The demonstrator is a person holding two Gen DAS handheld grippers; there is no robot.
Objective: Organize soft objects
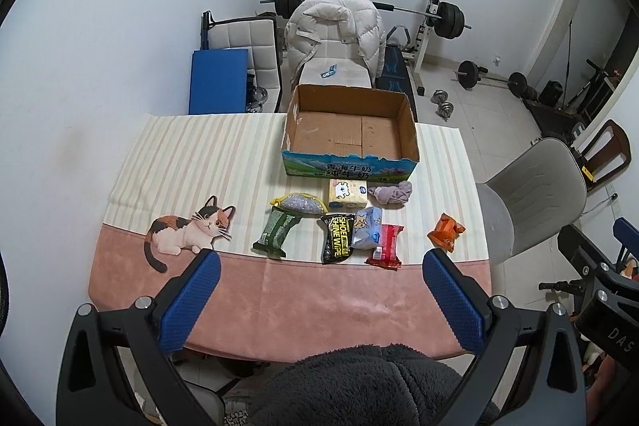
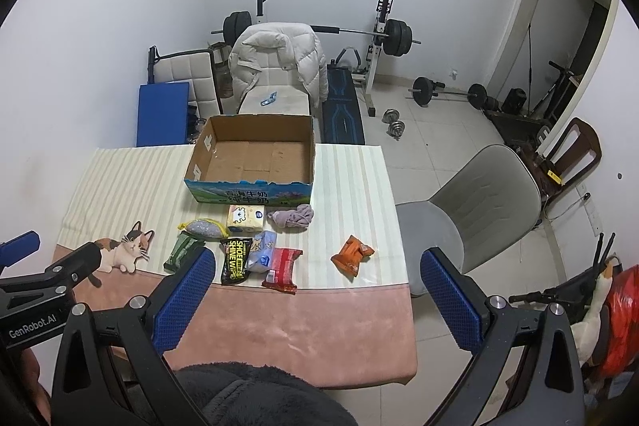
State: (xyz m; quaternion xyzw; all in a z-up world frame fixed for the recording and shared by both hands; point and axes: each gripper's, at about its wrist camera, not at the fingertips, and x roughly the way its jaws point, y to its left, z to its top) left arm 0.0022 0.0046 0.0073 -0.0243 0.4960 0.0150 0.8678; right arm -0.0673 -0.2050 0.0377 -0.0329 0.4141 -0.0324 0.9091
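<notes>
An open, empty cardboard box (image 1: 347, 130) (image 2: 255, 158) stands at the table's far side. In front of it lie soft packs: a yellow tissue pack (image 1: 346, 193) (image 2: 245, 218), a purple cloth (image 1: 391, 193) (image 2: 291, 216), a green pack (image 1: 276, 232) (image 2: 181, 251), a mesh pouch (image 1: 299, 204) (image 2: 203, 228), a black wipes pack (image 1: 337, 238) (image 2: 235, 260), a light blue pack (image 1: 366, 226) (image 2: 261, 251), a red pack (image 1: 386, 246) (image 2: 282, 268) and an orange pack (image 1: 446, 231) (image 2: 351, 253). My left gripper (image 1: 321, 262) and right gripper (image 2: 317, 260) are open, empty, above the near edge.
The table (image 1: 303, 302) has a striped and pink cloth with a cat picture (image 1: 187, 232). A grey chair (image 2: 467, 210) stands at its right. A chair with a white jacket (image 1: 335, 30) stands behind the box. Gym weights (image 2: 447, 90) lie on the floor.
</notes>
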